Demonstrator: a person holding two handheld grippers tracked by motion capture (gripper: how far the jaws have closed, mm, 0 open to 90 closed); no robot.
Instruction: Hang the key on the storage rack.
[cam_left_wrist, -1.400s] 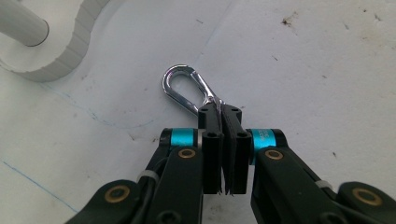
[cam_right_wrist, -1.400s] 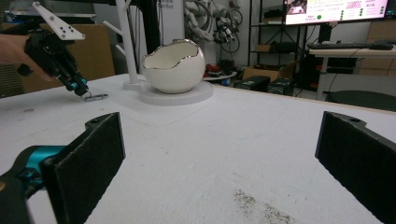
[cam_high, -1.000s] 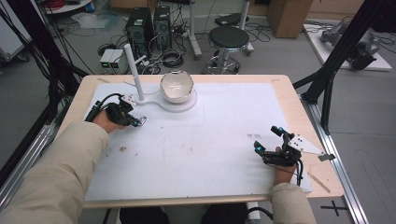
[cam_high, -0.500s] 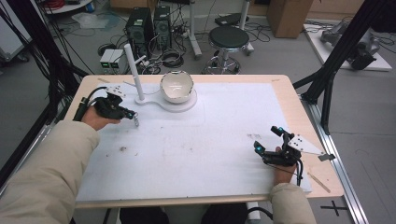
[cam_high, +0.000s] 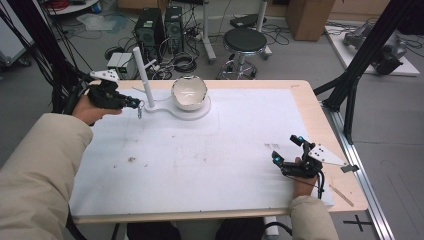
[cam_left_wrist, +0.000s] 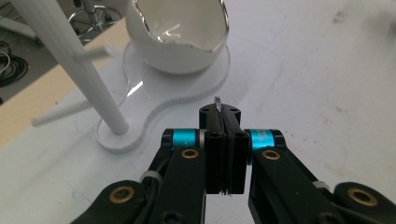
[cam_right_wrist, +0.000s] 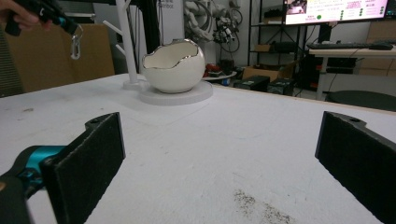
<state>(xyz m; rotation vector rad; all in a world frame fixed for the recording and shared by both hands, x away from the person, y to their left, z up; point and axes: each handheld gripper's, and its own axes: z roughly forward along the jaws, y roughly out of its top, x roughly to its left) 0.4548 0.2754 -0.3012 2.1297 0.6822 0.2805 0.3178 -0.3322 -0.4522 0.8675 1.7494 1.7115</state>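
Earring (cam_right_wrist: 75, 45): thin metal hoop, clamped in left gripper (cam_high: 134, 103) jaws, hanging near stand (cam_high: 142, 75).
Right gripper (cam_high: 286, 150): jaws wide, empty.
Writing: none legible.

Black stool (cam_high: 245, 40) and computer towers (cam_high: 160, 25) behind table (cam_high: 310, 107).

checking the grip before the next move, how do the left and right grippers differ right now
The left gripper is shut on a small metal ring; the right gripper is open and holds nothing. The left gripper is lifted beside the white peg stand; the right gripper sits low over the table near its front right edge. Both have black jaws.
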